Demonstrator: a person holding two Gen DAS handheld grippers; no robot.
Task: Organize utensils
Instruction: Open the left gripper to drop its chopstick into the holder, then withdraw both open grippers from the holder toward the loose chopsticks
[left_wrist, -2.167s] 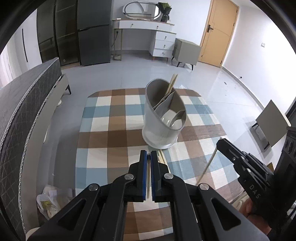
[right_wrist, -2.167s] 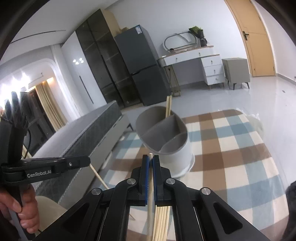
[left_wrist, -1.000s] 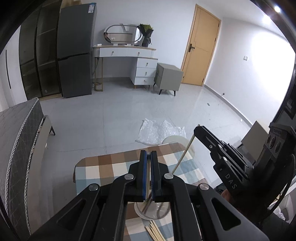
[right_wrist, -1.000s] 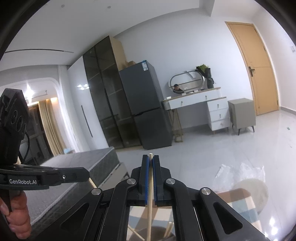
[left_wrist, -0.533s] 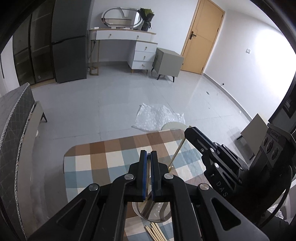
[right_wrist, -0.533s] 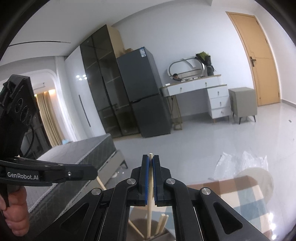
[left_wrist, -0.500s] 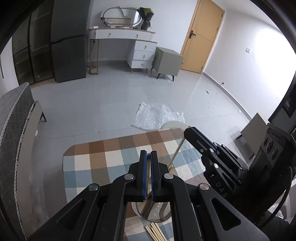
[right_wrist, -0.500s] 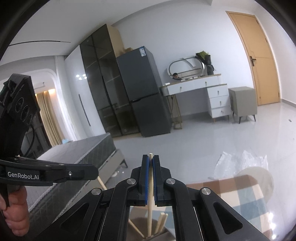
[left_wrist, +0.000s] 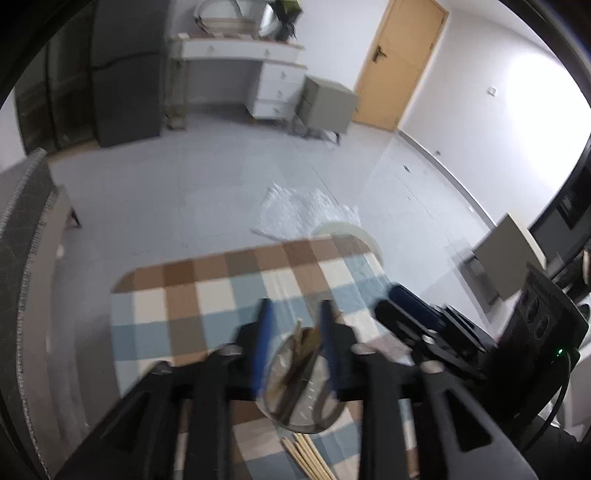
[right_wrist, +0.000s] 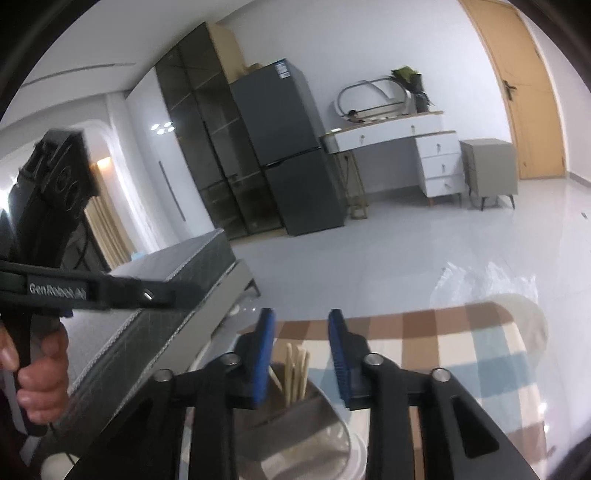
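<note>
1. Wooden chopsticks, pale and slender, stand upright in a round grey utensil holder with a divider.
2. Right claw hangs just above them, blue pads spreading, gripping nothing.
3. Left claw is likewise parting over the holder, blurred, nothing pinched between its pads.
4. More loose chopsticks lie below the holder on the checked brown-and-blue counter.
5. Grey tiled floor, dark fridge beyond.
</note>
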